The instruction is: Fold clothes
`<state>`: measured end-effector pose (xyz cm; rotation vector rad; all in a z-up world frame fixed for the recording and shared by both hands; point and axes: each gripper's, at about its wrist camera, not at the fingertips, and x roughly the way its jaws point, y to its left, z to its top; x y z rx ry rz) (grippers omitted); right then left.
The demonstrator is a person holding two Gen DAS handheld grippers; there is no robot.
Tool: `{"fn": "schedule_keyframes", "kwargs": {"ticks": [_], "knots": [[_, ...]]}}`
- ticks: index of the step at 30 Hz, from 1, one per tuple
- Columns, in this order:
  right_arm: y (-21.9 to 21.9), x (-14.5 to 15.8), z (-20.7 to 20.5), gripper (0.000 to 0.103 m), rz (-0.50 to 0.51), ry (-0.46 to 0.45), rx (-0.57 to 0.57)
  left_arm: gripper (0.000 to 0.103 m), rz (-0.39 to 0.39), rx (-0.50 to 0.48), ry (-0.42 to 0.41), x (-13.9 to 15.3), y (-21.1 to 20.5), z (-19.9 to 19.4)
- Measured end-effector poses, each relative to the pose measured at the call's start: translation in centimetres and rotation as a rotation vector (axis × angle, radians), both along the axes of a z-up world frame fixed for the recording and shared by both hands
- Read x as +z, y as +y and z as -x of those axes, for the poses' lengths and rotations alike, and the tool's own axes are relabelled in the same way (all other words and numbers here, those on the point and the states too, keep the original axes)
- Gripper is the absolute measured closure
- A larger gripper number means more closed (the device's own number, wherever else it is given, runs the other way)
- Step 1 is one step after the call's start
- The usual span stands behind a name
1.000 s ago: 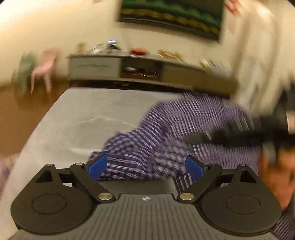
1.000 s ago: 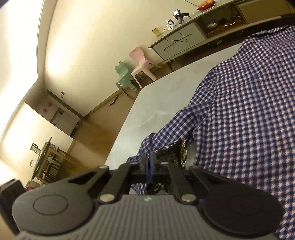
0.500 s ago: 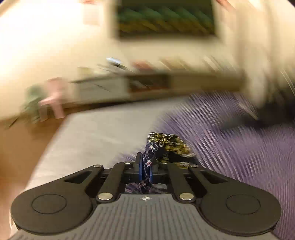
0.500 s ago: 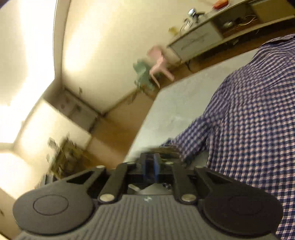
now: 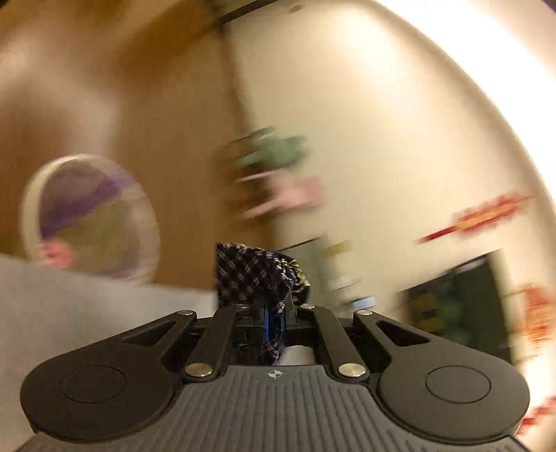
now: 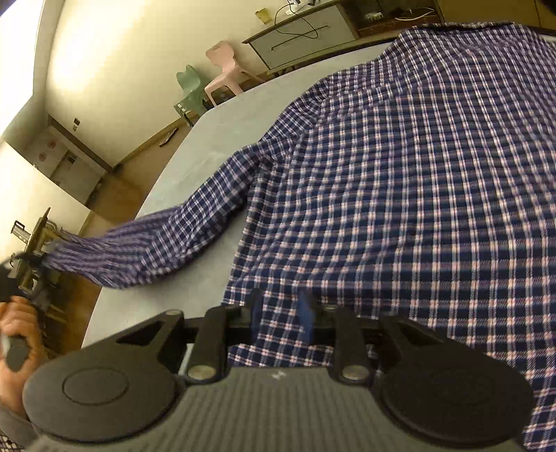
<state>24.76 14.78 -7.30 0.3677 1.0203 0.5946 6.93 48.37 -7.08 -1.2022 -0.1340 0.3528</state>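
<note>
A blue, white and pink checked shirt [image 6: 399, 174] lies spread on a grey table [image 6: 222, 128]. Its left sleeve [image 6: 149, 243] is stretched out past the table's left edge. My left gripper [image 5: 272, 327] is shut on the sleeve's cuff [image 5: 253, 274]; it also shows at the far left of the right wrist view [image 6: 33, 259], held in a hand. My right gripper [image 6: 281, 313] hangs just above the shirt's near hem with its jaws apart and its blue pads blurred, holding nothing.
A round basket of clothes [image 5: 90, 219] stands on the wooden floor beside the table. A green chair [image 6: 189, 90] and a pink chair [image 6: 222, 66] stand by the far wall next to a low sideboard [image 6: 305, 31].
My left gripper shut on the sleeve cuff and swung it out to the left, pulling the sleeve straight. My right gripper let go of the cuff, opened and moved over the shirt's hem.
</note>
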Motion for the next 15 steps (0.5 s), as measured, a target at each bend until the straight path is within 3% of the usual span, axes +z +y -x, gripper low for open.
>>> {"fn": "schedule_keyframes", "kwargs": {"ticks": [2, 3, 7, 9, 11, 15], "knots": [[0.2, 1.1, -0.1, 0.065, 0.016, -0.035, 0.006, 0.098, -0.141, -0.02, -0.172, 3.4, -1.7, 1.9], [0.3, 1.4, -0.2, 0.062, 0.025, -0.049, 0.007, 0.098, -0.186, -0.035, -0.195, 4.5, -2.5, 2.3], [0.2, 2.3, -0.2, 0.057, 0.048, -0.059, 0.001, 0.098, -0.194, -0.186, -0.085, 3.8, -4.3, -0.6], [-0.5, 3.3, 0.2, 0.055, 0.012, -0.063, -0.004, 0.098, -0.232, -0.27, -0.025, 3.6, -5.9, -2.3], [-1.2, 5.3, 0.7, 0.05, -0.087, -0.09, 0.013, 0.098, -0.363, -0.33, 0.029, 4.4, -8.8, -3.5], [-2.6, 9.5, 1.9, 0.023, -0.28, -0.146, 0.052, 0.098, -0.744, -0.439, 0.217, 5.6, -17.8, -5.7]]}}
